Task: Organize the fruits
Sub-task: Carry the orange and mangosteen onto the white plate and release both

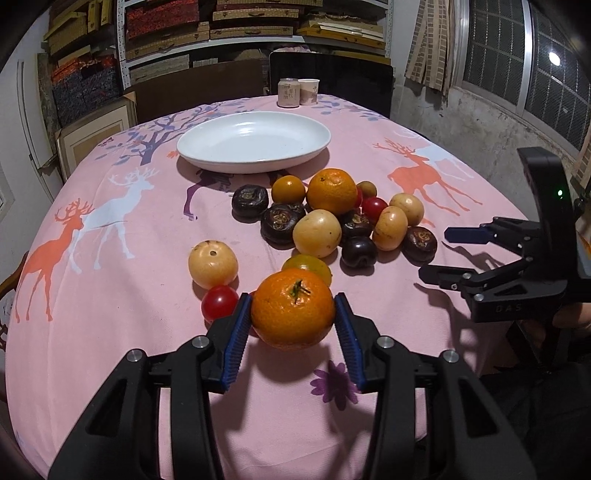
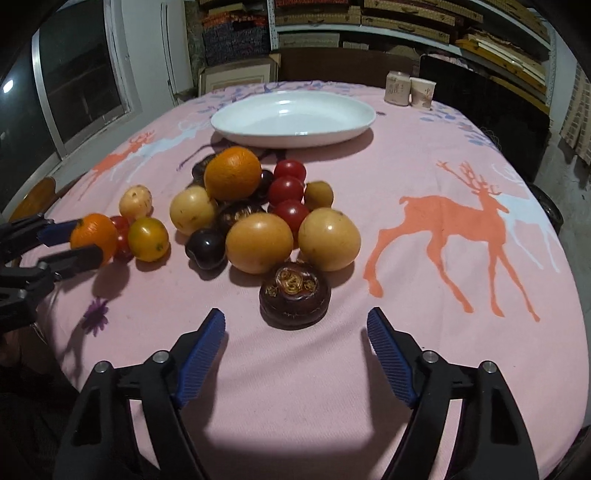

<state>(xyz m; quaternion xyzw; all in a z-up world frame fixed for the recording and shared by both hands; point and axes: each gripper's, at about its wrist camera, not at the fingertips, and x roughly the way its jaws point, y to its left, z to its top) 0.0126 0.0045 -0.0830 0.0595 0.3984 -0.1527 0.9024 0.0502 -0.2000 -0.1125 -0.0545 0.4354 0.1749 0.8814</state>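
Looks like a storeroom in a home: shelves [image 1: 255, 26] w/ stacked boxes [image 2: 406, 16], rough wall, barred window [image 1: 524, 62], deer cloth [image 2: 443, 229] on surface.

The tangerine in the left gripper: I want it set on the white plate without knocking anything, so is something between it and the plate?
Yes. The fruit pile lies on the cloth between the tangerine in the left gripper and the white plate. A straight low path crosses it; going above it looks clear.
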